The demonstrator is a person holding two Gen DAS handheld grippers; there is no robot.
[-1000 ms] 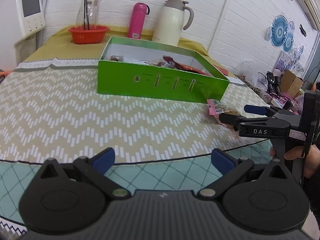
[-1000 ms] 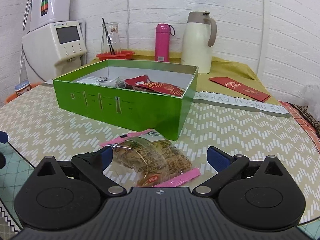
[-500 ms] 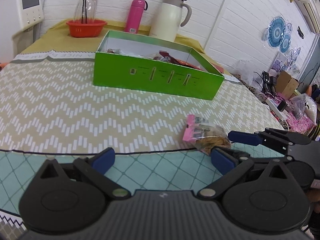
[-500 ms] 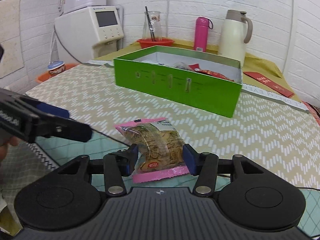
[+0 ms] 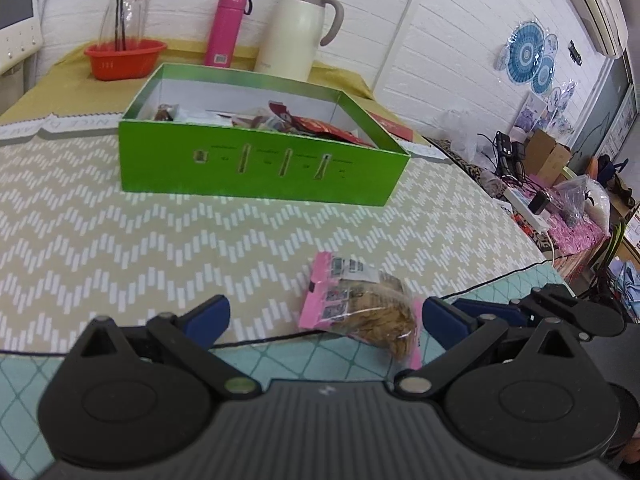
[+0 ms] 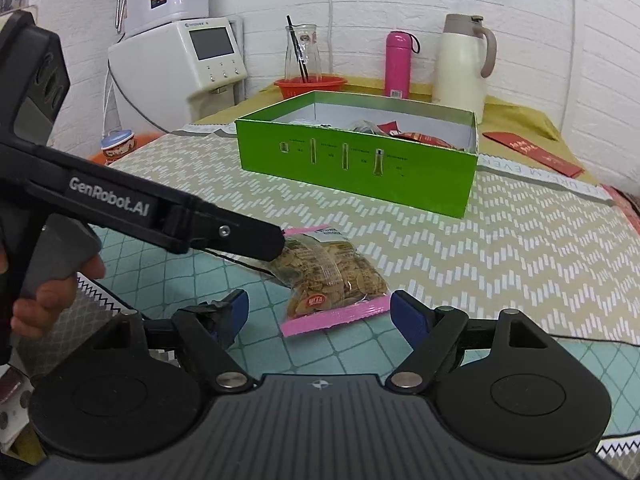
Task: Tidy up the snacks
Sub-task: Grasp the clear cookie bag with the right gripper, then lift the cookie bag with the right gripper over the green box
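Note:
A clear snack bag with pink ends (image 5: 362, 306) (image 6: 330, 276) lies on the table near the front edge. My left gripper (image 5: 324, 318) is open, its fingers on either side of the bag's near end. My right gripper (image 6: 320, 314) is open just behind the bag, not touching it; it also shows at the right in the left wrist view (image 5: 520, 312). The left gripper's fingers (image 6: 256, 240) reach the bag's far left corner. The green box (image 5: 260, 152) (image 6: 360, 160) stands beyond, with several snack packets inside.
Behind the box stand a cream thermos jug (image 5: 298, 30), a pink bottle (image 5: 226, 28) and a red bowl with a glass carafe (image 5: 124, 58). A white appliance (image 6: 188, 64) is at the back left. A red envelope (image 6: 532, 152) lies at the right.
My right gripper was shut on the bag, set it down near the front edge and opened. My left gripper moved in toward the bag.

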